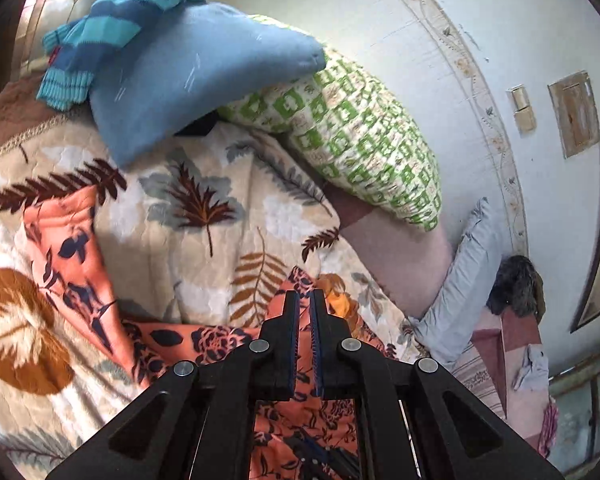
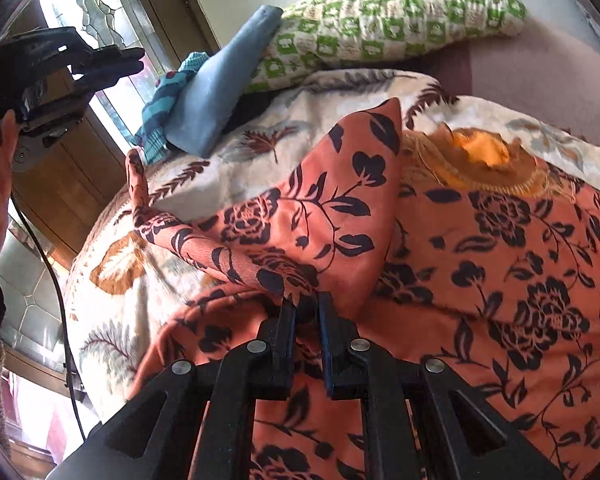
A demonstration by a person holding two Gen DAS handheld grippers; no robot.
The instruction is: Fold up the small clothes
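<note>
My right tongs [image 2: 306, 300] pinch edge of orange cloth garment with dark flower print [image 2: 500, 264], lower centre of frame, spread on leaf-patterned quilt [image 2: 112, 320]. My left tongs [image 1: 305, 300] nearly closed, gripping nothing, garment beneath.

A bare stretch of the leaf-print quilt [image 1: 204, 216] is seen ahead of the left gripper [image 1: 305, 296], and room to pass is found there. At the far end the way is blocked by a blue pillow [image 1: 188, 76] with a striped knit garment [image 1: 112, 32] on top, and by a green checked pillow [image 1: 364, 132] beside it. The wall [image 1: 500, 40] closes off the right side. Around the right gripper [image 2: 305, 300] the bed is covered by the orange flowered garment [image 2: 500, 260], with a fold raised just in front.
</note>
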